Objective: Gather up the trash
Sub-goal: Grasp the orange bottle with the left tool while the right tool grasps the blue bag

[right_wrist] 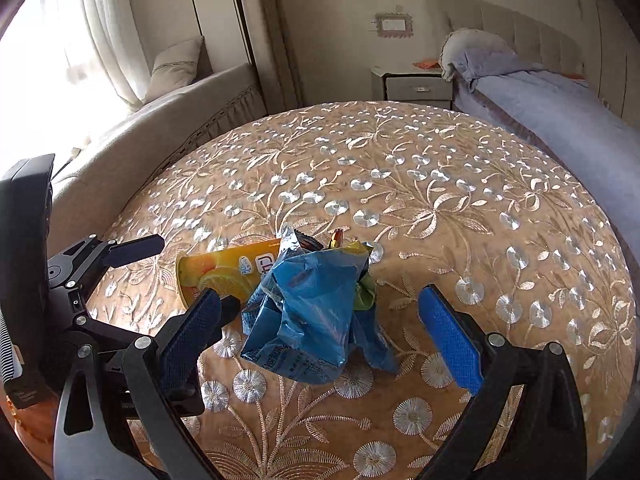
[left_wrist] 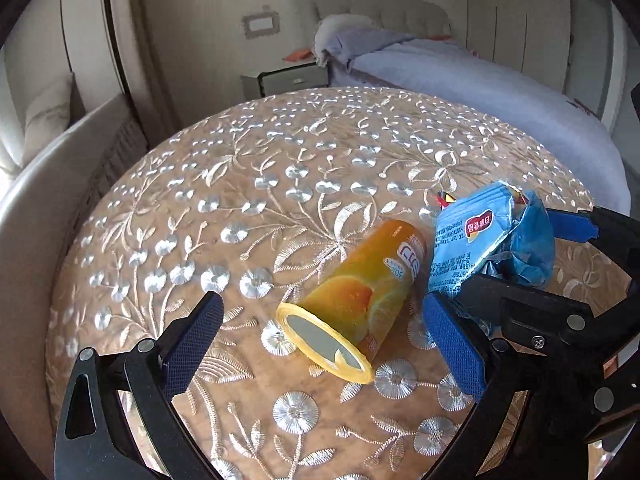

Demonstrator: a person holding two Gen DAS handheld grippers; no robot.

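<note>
- Two views, both over a round counter [left_wrist: 280, 184] under a tan cloth stitched with silver flowers.
- Left wrist view: left claw [left_wrist: 320, 344] spread wide, blue pads well apart, nothing between them in contact.
- Orange cup [left_wrist: 360, 292] lies on its side on the cloth, open yellow rim toward the camera, sitting in the gap between the left claw's fingers, closer to the right-hand pad.
- Just beside the cup, on its right, a crumpled blue snack bag [left_wrist: 484, 240]; a small red-and-yellow wrapper scrap [left_wrist: 445, 198] shows at its far edge.
- Right claw [left_wrist: 500, 264] enters from the right in this view, one blue finger either side of the bag; whether the pads touch the bag I cannot tell from here.
- Background: bed [left_wrist: 460, 76] with a lilac cover, grey nightstand [left_wrist: 286, 78] next to it.
- Right wrist view: right claw [right_wrist: 320, 332] wide open, holding nothing; the blue snack bag [right_wrist: 316, 312] stands crumpled between its pads, clear space on the right side, left pad near but not clearly touching.
- Orange cup [right_wrist: 224, 270] lies behind and left of the bag, touching or nearly so.
- Left claw's black frame [right_wrist: 80, 280] shows at the left edge, one finger reaching toward the cup.
- Curtained window [right_wrist: 60, 52] and a cushioned seat [right_wrist: 168, 100] far left; bed [right_wrist: 560, 104] far right.
</note>
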